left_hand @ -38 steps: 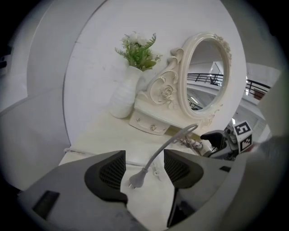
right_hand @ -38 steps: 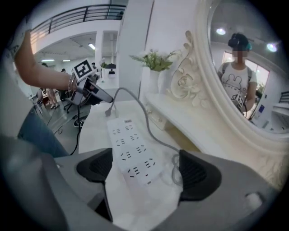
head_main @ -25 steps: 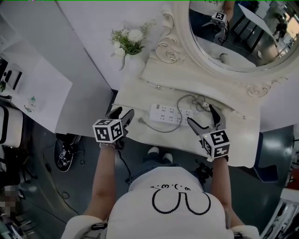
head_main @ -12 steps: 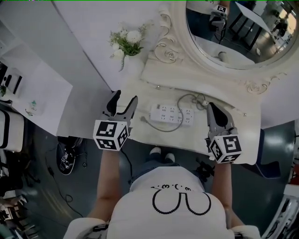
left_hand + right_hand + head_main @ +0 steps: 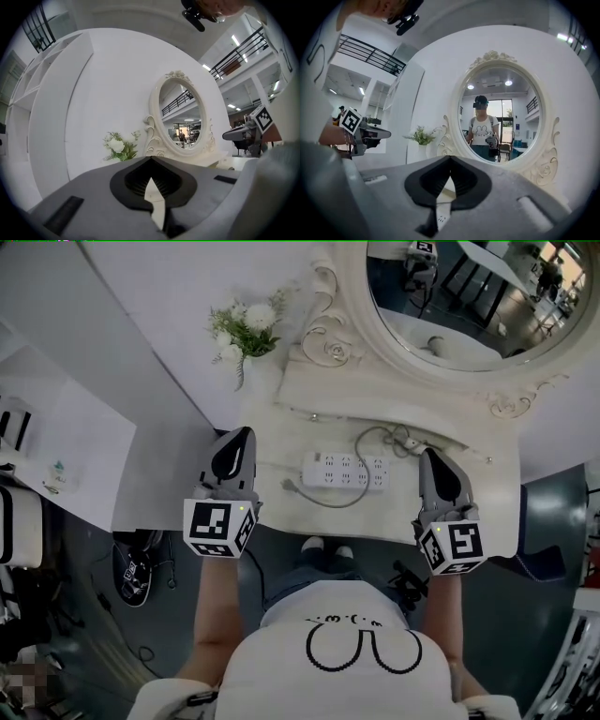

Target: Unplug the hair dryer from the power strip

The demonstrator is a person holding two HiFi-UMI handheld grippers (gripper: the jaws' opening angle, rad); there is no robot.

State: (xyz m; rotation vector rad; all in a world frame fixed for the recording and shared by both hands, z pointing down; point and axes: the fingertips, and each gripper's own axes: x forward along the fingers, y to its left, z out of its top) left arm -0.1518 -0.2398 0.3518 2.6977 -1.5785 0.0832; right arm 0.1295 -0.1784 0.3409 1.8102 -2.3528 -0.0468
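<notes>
Head view: the power strip point(image 5: 345, 471) lies flat near the middle of the pale surface point(image 5: 291, 437), below the oval mirror point(image 5: 450, 296). A grey cord point(image 5: 370, 435) loops off its right end toward a small plug-like piece just beside it. The hair dryer shows in no view, and I cannot tell whether any plug sits in the strip. The left gripper point(image 5: 236, 448) hangs over the surface's left edge and the right gripper point(image 5: 439, 474) over its right part. Both are apart from the strip, each with fingers pressed together on nothing. Past their joined tips the gripper views show only the mirror and the flowers point(image 5: 239, 329). I judge the unplugging not yet begun. Next, one gripper would need to spread its fingers and descend onto the plug while the other steadies the strip.
</notes>
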